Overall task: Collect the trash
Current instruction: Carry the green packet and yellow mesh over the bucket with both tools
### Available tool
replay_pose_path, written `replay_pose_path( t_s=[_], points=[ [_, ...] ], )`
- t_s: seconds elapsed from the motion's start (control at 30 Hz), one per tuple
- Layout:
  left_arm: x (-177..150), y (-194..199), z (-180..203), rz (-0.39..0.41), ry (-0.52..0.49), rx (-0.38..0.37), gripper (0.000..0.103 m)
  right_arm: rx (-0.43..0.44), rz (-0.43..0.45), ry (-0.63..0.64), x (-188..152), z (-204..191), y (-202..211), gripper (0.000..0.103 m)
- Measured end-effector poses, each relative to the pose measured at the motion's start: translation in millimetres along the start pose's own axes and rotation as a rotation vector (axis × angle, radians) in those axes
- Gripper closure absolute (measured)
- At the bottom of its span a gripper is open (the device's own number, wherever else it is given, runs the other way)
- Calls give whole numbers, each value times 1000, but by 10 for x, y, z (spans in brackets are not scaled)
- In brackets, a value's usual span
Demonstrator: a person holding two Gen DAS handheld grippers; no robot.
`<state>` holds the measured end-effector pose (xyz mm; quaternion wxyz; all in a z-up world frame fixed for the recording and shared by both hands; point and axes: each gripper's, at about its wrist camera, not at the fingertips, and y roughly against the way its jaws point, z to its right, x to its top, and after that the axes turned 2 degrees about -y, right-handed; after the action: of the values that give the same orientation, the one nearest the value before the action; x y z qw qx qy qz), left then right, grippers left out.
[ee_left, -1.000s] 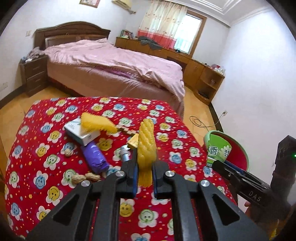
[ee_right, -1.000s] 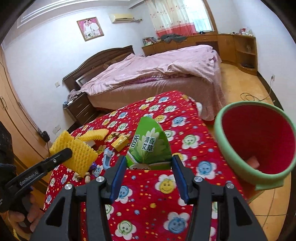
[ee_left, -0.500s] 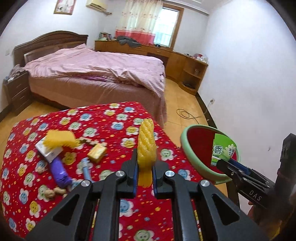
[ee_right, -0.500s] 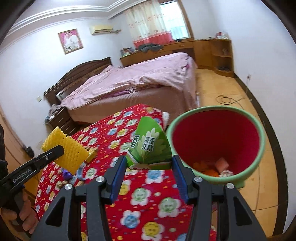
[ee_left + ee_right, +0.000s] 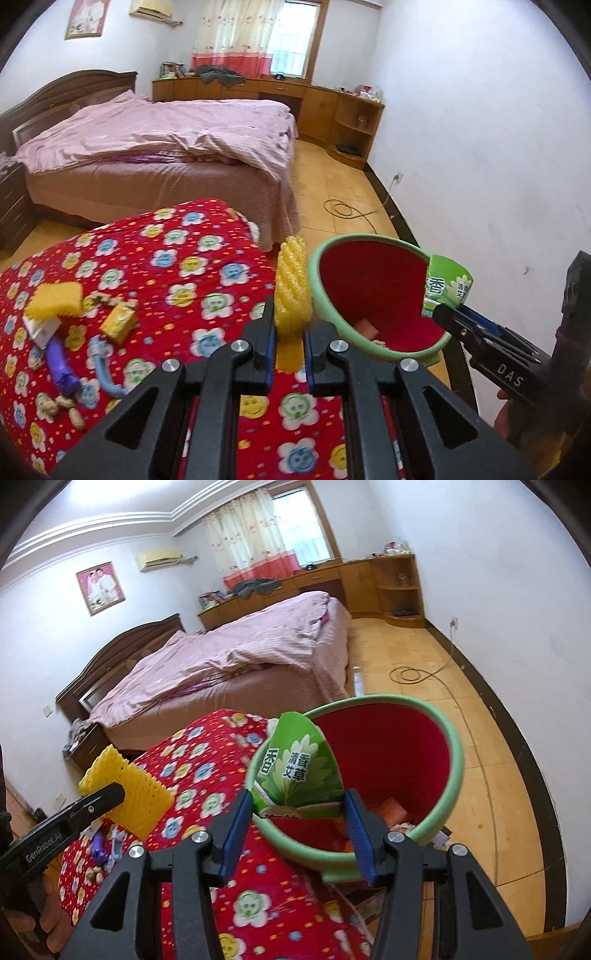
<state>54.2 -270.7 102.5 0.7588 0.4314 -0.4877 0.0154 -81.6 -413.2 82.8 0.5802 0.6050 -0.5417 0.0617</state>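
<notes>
Several scraps in red bin (green rim), left gripper clamping foam net, right gripper clamping green box

knobbly yellow foam net, glossy green carton, printed cloth.

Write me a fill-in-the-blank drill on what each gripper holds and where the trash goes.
The left gripper is shut on a ____ foam net.
The right gripper grips a ____ paper carton.
The bin is green outside and ____ inside.
Peanuts lie on the flowered ____.

Missing words: yellow; green; red; tablecloth
</notes>
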Motion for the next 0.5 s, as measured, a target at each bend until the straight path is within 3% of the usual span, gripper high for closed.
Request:
replay_pose_path(
  t_s=[0.5],
  points=[
    [124,-737,538,-70,-62,-70,92,-64,-34,-66,196,596,-315,49]
  ],
)
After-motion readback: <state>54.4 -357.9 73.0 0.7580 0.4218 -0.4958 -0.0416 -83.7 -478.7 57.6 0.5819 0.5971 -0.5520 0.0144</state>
